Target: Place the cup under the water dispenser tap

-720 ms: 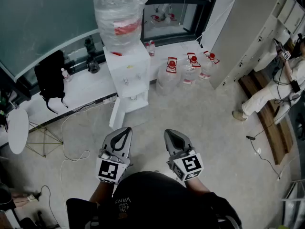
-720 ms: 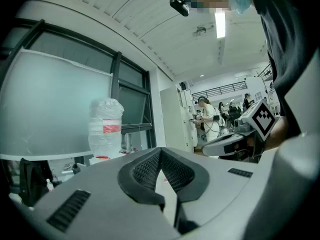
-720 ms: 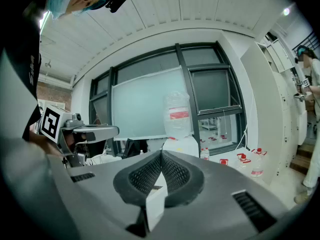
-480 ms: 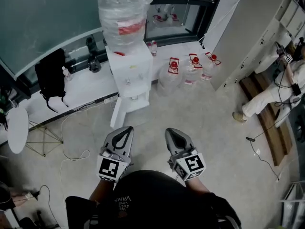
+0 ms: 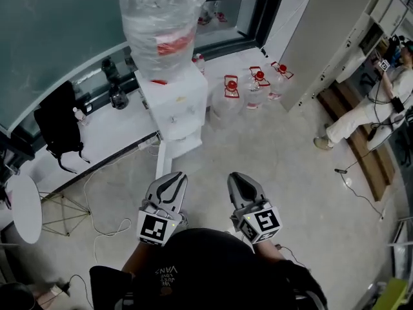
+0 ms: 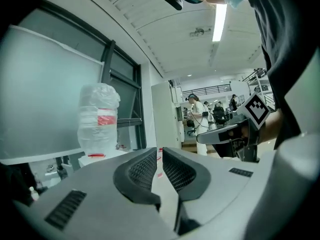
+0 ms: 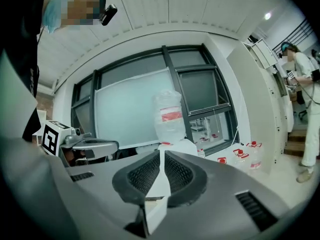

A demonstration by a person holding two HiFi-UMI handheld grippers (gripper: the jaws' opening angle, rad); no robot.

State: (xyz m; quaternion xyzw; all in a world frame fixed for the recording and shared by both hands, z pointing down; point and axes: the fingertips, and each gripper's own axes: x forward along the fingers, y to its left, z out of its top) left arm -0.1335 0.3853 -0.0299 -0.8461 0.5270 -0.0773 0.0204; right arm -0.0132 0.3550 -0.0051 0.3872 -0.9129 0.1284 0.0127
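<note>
The white water dispenser stands on the floor ahead of me, with a big clear bottle with a red label upside down on top. The same bottle shows in the left gripper view, and again as bottle in the right gripper view. No cup shows in any view. My left gripper and right gripper are held side by side close to my body, pointing toward the dispenser and well short of it. Both are shut, with nothing between the jaws.
Several clear water jugs with red caps stand on the floor right of the dispenser. A black backpack leans on the white ledge at left, near a round white table. Cables trail on the floor. A person works at far right.
In the head view the dispenser has come slightly nearer and the scene has swung a little. Both grippers stay shut, side by side in front of me.
</note>
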